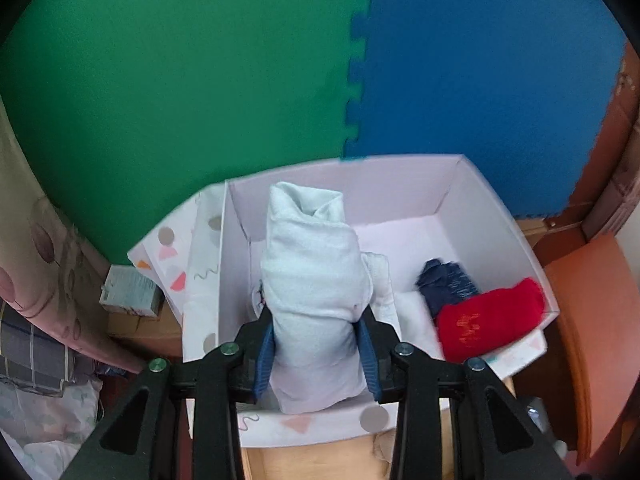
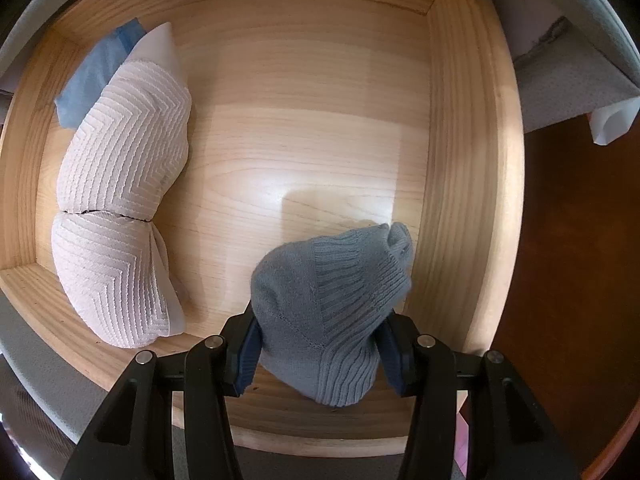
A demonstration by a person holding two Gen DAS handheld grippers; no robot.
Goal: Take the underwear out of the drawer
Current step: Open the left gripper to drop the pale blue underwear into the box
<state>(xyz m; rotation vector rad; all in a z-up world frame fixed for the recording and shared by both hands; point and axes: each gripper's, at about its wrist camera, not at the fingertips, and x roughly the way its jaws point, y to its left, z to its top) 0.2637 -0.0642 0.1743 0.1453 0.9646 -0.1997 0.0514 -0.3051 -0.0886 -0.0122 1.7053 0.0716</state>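
In the left wrist view my left gripper (image 1: 316, 354) is shut on a rolled pale white garment (image 1: 314, 288), which hangs above a white cardboard box (image 1: 456, 196). A red garment (image 1: 490, 320) and a dark blue one (image 1: 446, 282) lie in the box's right end. In the right wrist view my right gripper (image 2: 318, 350) points down into the wooden drawer (image 2: 464, 184) and is shut on a grey ribbed knit bundle (image 2: 332, 308). A white chevron-textured bra (image 2: 120, 216) lies along the drawer's left side, with a light blue cloth (image 2: 96, 76) behind it.
Green (image 1: 180, 80) and blue (image 1: 480, 80) foam floor mats lie beyond the box. A small carton (image 1: 130, 292) and patterned bedding (image 1: 40, 248) sit left of the box. Red-brown wooden furniture (image 1: 580, 320) stands to its right. Grey fabric (image 2: 568, 92) lies beside the drawer's right wall.
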